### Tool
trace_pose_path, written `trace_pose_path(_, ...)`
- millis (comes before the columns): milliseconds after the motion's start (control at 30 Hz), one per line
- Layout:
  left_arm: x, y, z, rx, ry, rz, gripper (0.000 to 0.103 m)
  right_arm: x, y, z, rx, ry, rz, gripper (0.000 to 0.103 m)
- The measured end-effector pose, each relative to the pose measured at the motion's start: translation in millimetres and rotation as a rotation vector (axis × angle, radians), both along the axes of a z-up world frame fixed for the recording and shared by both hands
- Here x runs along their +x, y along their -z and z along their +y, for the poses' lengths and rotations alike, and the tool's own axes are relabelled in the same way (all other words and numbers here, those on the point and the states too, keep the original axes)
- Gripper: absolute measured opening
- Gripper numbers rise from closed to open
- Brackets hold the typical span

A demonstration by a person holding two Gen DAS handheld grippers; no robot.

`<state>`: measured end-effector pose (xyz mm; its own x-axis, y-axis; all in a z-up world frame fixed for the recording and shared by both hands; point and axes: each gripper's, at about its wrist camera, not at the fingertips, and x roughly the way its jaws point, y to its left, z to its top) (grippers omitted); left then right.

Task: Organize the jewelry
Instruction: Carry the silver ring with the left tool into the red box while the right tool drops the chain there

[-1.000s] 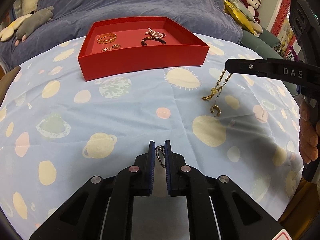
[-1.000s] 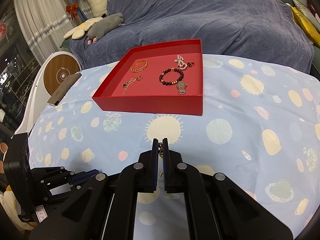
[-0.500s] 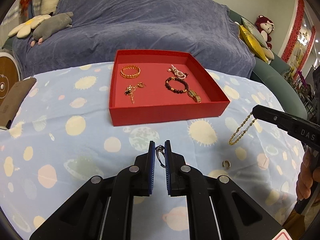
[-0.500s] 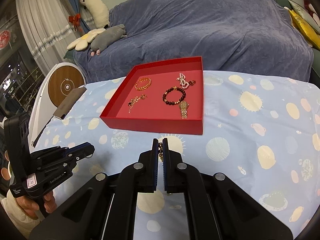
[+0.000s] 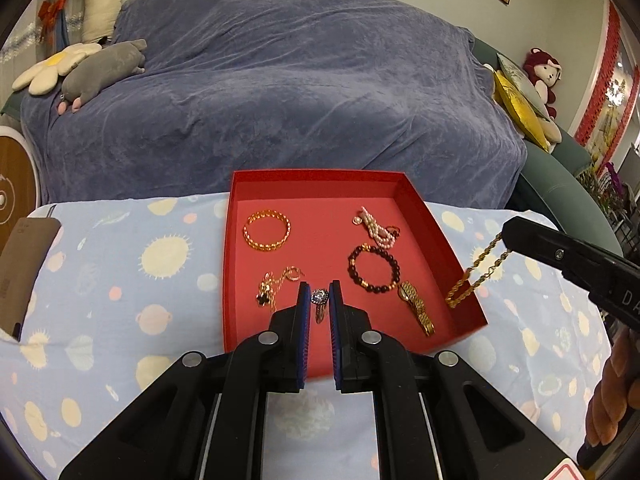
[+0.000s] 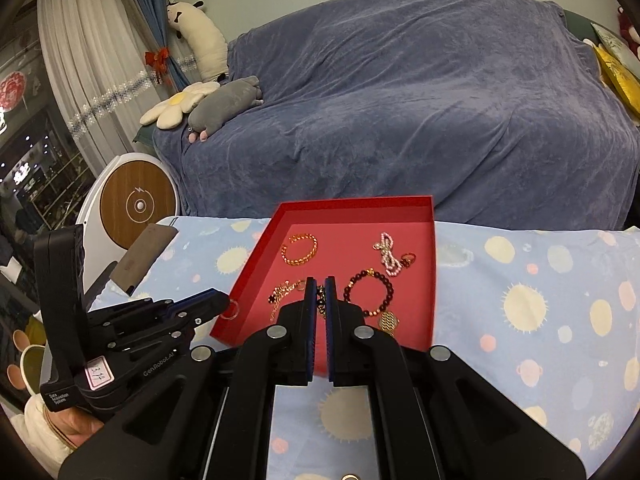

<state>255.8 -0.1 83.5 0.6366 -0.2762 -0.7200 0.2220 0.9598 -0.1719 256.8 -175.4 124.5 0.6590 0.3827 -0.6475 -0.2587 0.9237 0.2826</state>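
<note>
Left gripper point(image 5: 320, 300) pinched on a ring point(image 5: 319, 298), stone facing the camera, held over the near edge of the red tray point(image 5: 440, 220). Right gripper point(image 6: 320, 294) clamped on a gold chain point(image 5: 476, 272), dangling over the tray's right wall. Inside the tray: gold bangle point(image 5: 267, 230) at far left, pearl strand point(image 5: 376, 229) at far right, dark bead bracelet point(image 5: 374, 268) nearer, gold watch point(image 5: 416, 306) by the near right corner, small pendant chain point(image 5: 276, 286) near left. Under the tray, a blue planet-print cloth point(image 5: 120, 280); behind the tray, a couch under a blue throw point(image 5: 300, 100).
</note>
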Motion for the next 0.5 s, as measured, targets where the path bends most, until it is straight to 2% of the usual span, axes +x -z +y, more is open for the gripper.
trace_pose_path(233, 57, 19, -1, 0.002, -0.035, 0.045, 0.007, 60, 30, 25, 0.026, 0.000, 0.076, 0.003)
trace_pose_path(500, 85, 47, 1, 0.020, -0.059, 0.103, 0.007, 89, 68, 39, 0.023, -0.004, 0.143, 0.003)
